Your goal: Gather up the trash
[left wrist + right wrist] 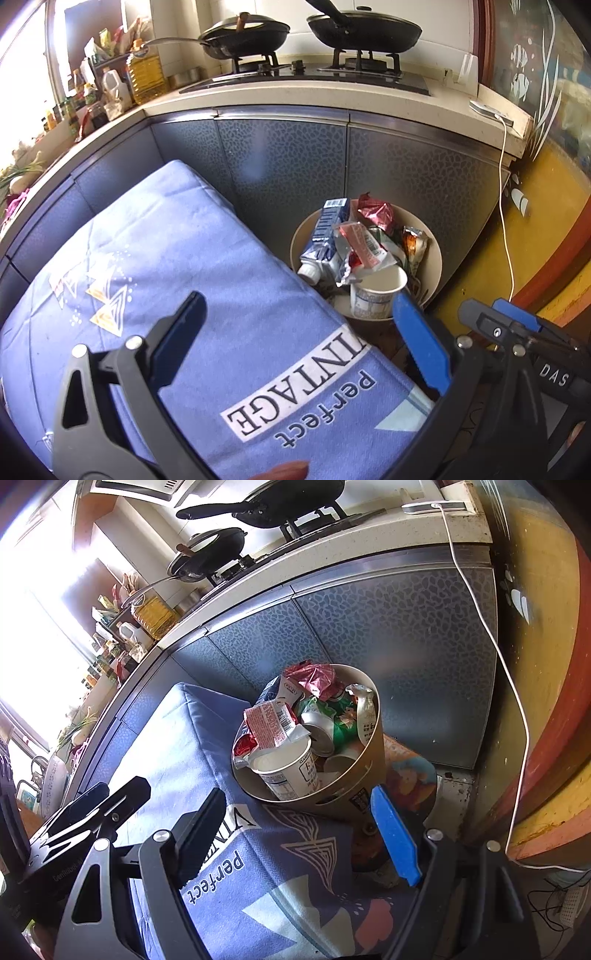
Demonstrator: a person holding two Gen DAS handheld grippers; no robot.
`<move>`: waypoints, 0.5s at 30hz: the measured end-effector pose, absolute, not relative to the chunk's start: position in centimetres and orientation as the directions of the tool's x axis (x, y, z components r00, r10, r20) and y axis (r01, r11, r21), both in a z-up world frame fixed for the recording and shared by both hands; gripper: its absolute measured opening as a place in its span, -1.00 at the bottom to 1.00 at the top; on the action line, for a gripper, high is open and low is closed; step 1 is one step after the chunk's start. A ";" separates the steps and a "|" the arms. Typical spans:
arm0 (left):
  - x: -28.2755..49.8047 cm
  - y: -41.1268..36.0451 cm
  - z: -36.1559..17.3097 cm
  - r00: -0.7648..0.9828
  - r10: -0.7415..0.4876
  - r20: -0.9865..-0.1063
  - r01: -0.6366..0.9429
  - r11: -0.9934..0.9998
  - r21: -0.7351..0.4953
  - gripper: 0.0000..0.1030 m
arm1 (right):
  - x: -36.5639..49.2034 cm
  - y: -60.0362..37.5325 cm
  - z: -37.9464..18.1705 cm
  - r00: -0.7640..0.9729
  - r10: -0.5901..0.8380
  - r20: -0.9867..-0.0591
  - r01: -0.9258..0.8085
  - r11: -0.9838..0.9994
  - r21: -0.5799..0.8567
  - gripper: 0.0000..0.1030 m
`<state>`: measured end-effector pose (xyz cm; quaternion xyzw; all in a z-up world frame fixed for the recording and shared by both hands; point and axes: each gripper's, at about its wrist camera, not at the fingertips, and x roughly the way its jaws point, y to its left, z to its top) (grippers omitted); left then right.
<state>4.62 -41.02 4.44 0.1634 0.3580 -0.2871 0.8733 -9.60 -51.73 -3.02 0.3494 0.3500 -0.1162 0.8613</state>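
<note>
A round beige trash bin [434,258] stands on the floor beside the table, also in the right wrist view [371,768]. It is full of trash: a white paper cup [376,295] [291,771], a blue carton [327,232], a red-white wrapper [364,245] [271,720], a crumpled red foil [376,212] [314,675] and a green can [341,720]. My left gripper [299,332] is open and empty above the table's edge. My right gripper [299,830] is open and empty, just short of the bin. The right gripper also shows in the left wrist view [517,325].
A table with a blue printed cloth [166,277] [207,746] fills the left. Grey patterned cabinet doors [295,158] stand behind the bin. Two black pans [365,29] sit on the stove. A white cable [491,638] hangs from the counter. An oil bottle [146,72] stands at left.
</note>
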 end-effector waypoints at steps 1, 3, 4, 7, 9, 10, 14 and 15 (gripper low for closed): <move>4.6 -41.0 4.4 0.579 -0.384 -0.719 0.618 0.782 0.081 0.88 | -9.6 -51.7 -3.0 0.728 0.045 -0.684 0.444 0.729 0.521 0.53; 4.6 -41.0 4.4 0.578 -0.382 -0.721 0.619 0.781 0.081 0.88 | -9.6 -51.8 -3.0 0.728 0.045 -0.684 0.444 0.729 0.521 0.53; 4.5 -40.9 4.3 0.576 -0.382 -0.722 0.620 0.781 0.081 0.88 | -9.6 -51.8 -3.0 0.728 0.045 -0.684 0.445 0.729 0.521 0.53; 4.3 -41.0 4.3 0.575 -0.382 -0.723 0.623 0.778 0.084 0.88 | -9.6 -51.7 -3.0 0.728 0.046 -0.684 0.445 0.727 0.522 0.53; 4.3 -41.1 4.3 0.577 -0.382 -0.722 0.624 0.777 0.087 0.88 | -9.6 -51.8 -3.0 0.728 0.044 -0.684 0.446 0.728 0.521 0.53; 4.2 -41.1 4.3 0.578 -0.381 -0.722 0.623 0.777 0.089 0.88 | -9.6 -51.8 -3.0 0.728 0.045 -0.685 0.446 0.727 0.522 0.53; 4.2 -41.1 4.2 0.573 -0.382 -0.725 0.626 0.775 0.086 0.88 | -9.5 -51.8 -3.1 0.725 0.048 -0.687 0.447 0.726 0.522 0.53; 4.2 -41.1 4.2 0.572 -0.382 -0.726 0.627 0.775 0.087 0.88 | -9.5 -51.8 -3.2 0.725 0.048 -0.687 0.447 0.726 0.523 0.53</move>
